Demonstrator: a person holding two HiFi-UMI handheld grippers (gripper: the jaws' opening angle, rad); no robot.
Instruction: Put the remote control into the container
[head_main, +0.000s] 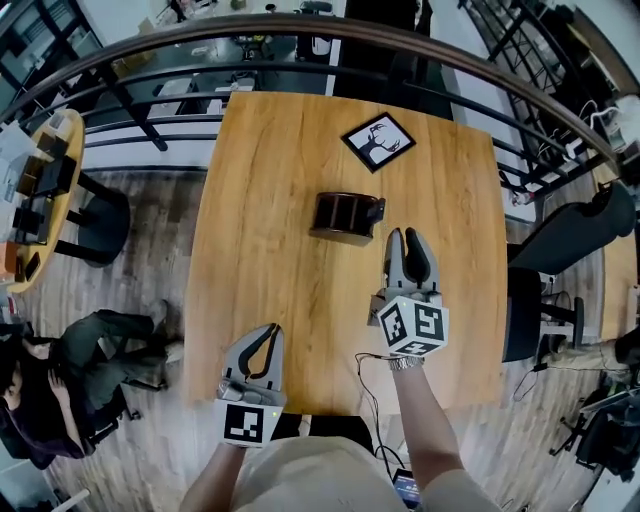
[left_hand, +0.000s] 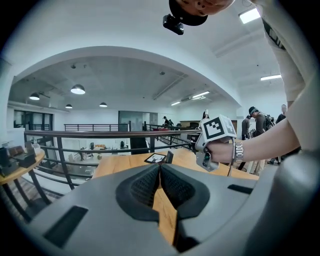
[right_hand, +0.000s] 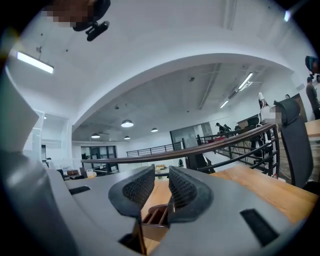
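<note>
A dark brown container (head_main: 338, 214) with compartments stands in the middle of the wooden table (head_main: 270, 250). A black remote control (head_main: 375, 211) sits at the container's right end, sticking up a little. My right gripper (head_main: 406, 232) hovers just right of and nearer than that end, jaws apart with nothing between them. In the right gripper view the gripper (right_hand: 161, 175) shows the container (right_hand: 152, 216) through the gap. My left gripper (head_main: 274, 330) is low near the table's front edge, its jaws (left_hand: 160, 167) touching and empty.
A black-framed card with a deer picture (head_main: 379, 141) lies at the far right of the table. A thin cable (head_main: 366, 380) runs over the front edge. A curved railing (head_main: 300, 30) borders the far side. A dark chair (head_main: 570, 240) stands to the right.
</note>
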